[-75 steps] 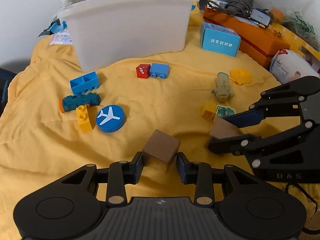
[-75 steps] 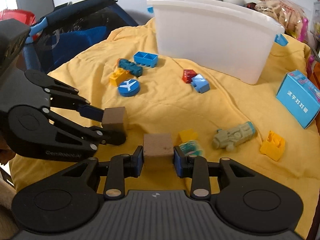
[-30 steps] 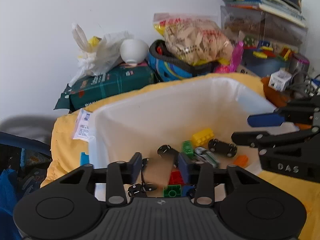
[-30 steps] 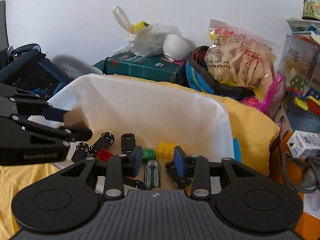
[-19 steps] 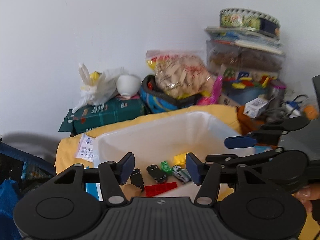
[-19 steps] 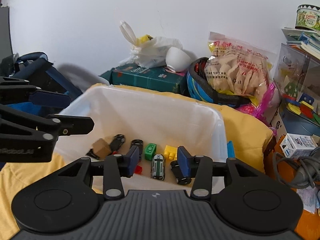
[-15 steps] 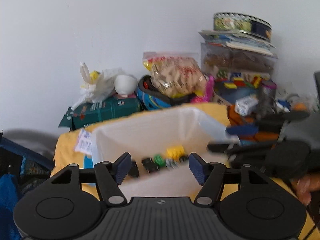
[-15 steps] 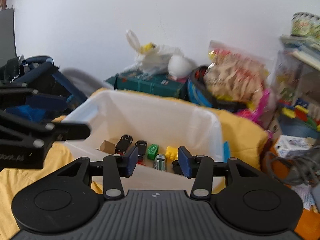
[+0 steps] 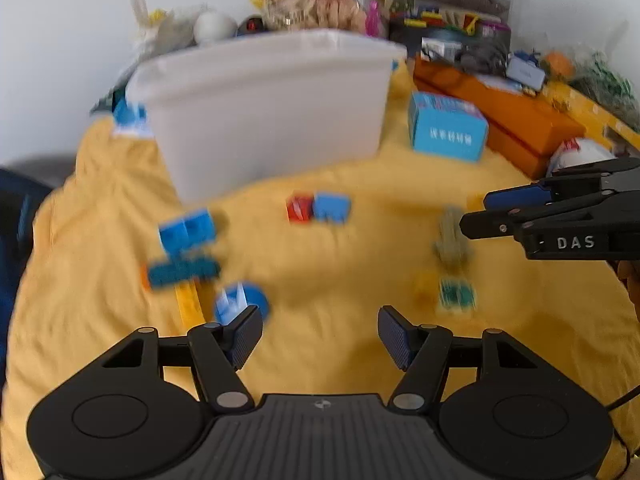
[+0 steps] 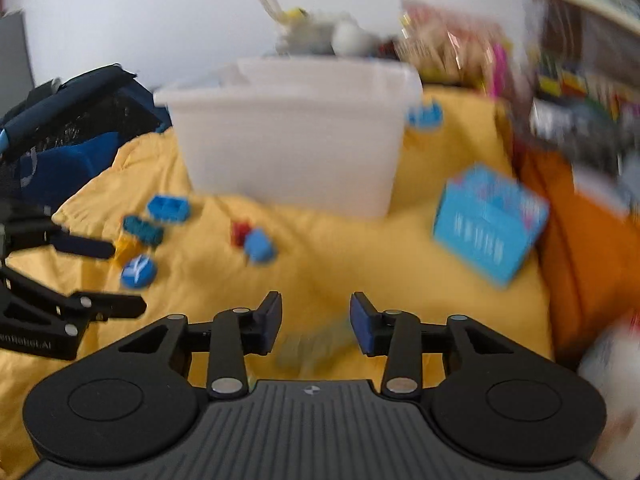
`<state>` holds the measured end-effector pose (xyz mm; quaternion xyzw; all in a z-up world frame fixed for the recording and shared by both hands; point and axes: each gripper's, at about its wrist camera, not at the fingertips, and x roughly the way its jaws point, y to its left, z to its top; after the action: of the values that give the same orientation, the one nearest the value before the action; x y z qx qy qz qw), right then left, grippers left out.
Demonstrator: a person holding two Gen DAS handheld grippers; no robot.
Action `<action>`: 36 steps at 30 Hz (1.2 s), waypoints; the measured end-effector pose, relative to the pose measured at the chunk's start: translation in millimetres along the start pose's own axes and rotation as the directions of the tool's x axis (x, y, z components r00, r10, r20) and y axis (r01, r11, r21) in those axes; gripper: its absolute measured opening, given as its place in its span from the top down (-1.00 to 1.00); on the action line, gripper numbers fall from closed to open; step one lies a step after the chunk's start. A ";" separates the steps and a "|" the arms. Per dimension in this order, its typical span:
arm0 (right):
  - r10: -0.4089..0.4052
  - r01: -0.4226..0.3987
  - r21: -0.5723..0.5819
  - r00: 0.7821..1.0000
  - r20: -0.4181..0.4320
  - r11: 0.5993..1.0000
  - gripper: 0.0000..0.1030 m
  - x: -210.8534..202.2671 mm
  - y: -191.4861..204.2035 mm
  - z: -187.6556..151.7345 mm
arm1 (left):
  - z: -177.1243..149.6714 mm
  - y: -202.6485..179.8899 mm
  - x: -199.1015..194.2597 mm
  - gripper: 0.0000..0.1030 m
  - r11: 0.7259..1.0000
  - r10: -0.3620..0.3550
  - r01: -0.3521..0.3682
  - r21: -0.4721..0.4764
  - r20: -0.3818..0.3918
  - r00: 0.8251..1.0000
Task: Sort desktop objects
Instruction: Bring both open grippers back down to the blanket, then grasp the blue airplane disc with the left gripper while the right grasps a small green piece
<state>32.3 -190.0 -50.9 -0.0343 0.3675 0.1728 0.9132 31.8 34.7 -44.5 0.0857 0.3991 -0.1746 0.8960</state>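
Observation:
Both views are blurred by motion. The white bin (image 9: 264,112) stands at the back of the yellow cloth (image 9: 328,264); it also shows in the right wrist view (image 10: 288,148). My left gripper (image 9: 320,334) is open and empty, low over the cloth, near the blue airplane disc (image 9: 240,304). My right gripper (image 10: 316,326) is open and empty above a grey-green toy vehicle (image 10: 308,348). Loose toys on the cloth: a red block (image 9: 299,208) touching a blue block (image 9: 331,207), a blue tray brick (image 9: 187,230), a teal vehicle (image 9: 182,270), a yellow brick (image 9: 190,304).
A light blue box (image 9: 447,131) and an orange case (image 9: 520,124) lie to the right of the bin. A dark blue bag (image 10: 60,136) is at the left. Cluttered shelves, bags and a white bowl line the back wall.
Both grippers carried brown cubes to the bin and let them go inside. Both have since pulled back and down over the cloth, jaws open and empty.

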 end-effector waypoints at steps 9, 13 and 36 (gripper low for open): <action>0.067 -0.075 -0.084 0.993 -0.094 0.994 0.18 16.1 37.3 -25.0 | -10.0 4.7 1.3 -0.31 0.998 0.049 -0.049 -0.032 -0.005 0.999; 0.060 -0.072 -0.106 0.992 -0.113 0.992 0.37 17.1 43.3 -33.8 | -1.5 17.6 12.7 -0.31 0.997 0.056 -0.055 -0.052 0.006 0.998; 0.044 -0.059 -0.133 0.992 -0.116 0.989 0.44 13.9 54.4 -32.6 | 0.6 24.2 14.0 0.19 0.992 -0.019 0.016 -0.127 -0.021 1.000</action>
<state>1.5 -141.2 -80.7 -0.0966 0.4064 0.2189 0.8818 50.1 53.4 -54.2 0.0268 0.4201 -0.1558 0.8936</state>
